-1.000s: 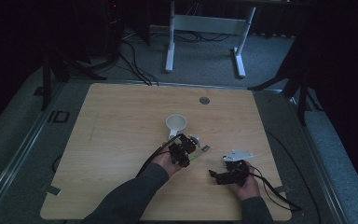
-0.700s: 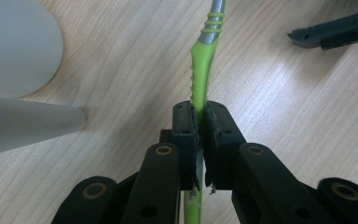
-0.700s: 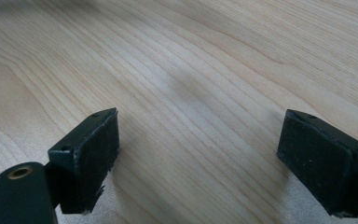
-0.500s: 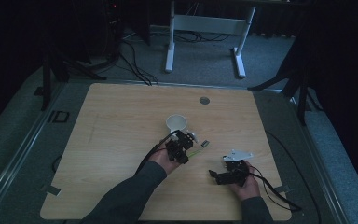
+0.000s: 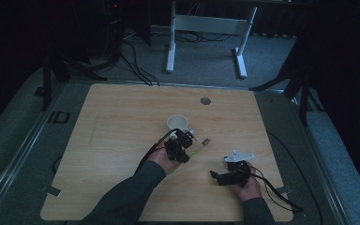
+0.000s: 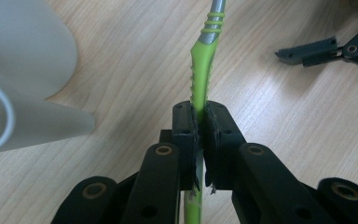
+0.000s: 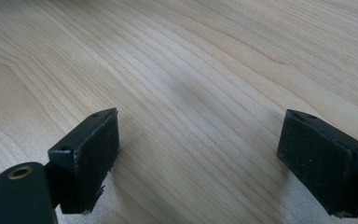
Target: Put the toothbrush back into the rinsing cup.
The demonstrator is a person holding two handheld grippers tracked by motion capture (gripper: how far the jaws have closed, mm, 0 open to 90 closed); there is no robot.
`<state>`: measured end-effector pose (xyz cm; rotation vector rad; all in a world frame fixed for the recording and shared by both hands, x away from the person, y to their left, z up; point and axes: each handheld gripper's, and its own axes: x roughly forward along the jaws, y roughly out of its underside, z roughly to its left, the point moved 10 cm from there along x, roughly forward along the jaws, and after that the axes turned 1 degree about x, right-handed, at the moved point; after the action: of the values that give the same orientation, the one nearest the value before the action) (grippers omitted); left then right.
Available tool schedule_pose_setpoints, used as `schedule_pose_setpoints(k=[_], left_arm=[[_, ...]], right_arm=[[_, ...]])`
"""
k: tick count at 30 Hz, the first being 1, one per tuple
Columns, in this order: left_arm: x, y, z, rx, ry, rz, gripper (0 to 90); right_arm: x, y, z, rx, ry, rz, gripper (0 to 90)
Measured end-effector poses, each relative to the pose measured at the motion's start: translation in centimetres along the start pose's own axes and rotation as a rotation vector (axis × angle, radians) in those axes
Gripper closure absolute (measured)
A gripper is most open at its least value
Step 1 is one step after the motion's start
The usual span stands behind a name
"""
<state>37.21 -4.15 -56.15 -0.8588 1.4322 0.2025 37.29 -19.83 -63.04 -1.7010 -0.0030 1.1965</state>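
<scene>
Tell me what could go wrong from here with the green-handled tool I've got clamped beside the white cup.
1. The left gripper pinches the thin green handle on a narrow stretch, so the tool may pivot or slip between the pads.
2. The white cup stands close beside that gripper; swinging the tool could knock it over.
3. The right gripper is open over bare table, so nothing would catch a slip.

We see a dim lab or recording studio: a bare wooden tabletop (image 5: 122,140) stands on grey carpet (image 5: 206,61), ringed by black stand legs (image 5: 281,84) and loose cables (image 5: 131,61), with a white desk frame (image 5: 206,28) behind and dark curtains around it.
</scene>
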Motion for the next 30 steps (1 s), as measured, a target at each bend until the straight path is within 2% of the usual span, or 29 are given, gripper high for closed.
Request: schedule_pose_setpoints(k=[10, 30], left_arm=[[-0.9, -0.5, -0.1, -0.001, 0.017, -0.044, 83.9], [-2.1, -1.2, 0.1, -0.004, 0.016, -0.127, 84.0]], right_arm=[[0.0, 0.0, 0.0, -0.001, 0.0, 0.001, 12.3], [0.0, 0.0, 0.0, -0.001, 0.0, 0.001, 12.3]])
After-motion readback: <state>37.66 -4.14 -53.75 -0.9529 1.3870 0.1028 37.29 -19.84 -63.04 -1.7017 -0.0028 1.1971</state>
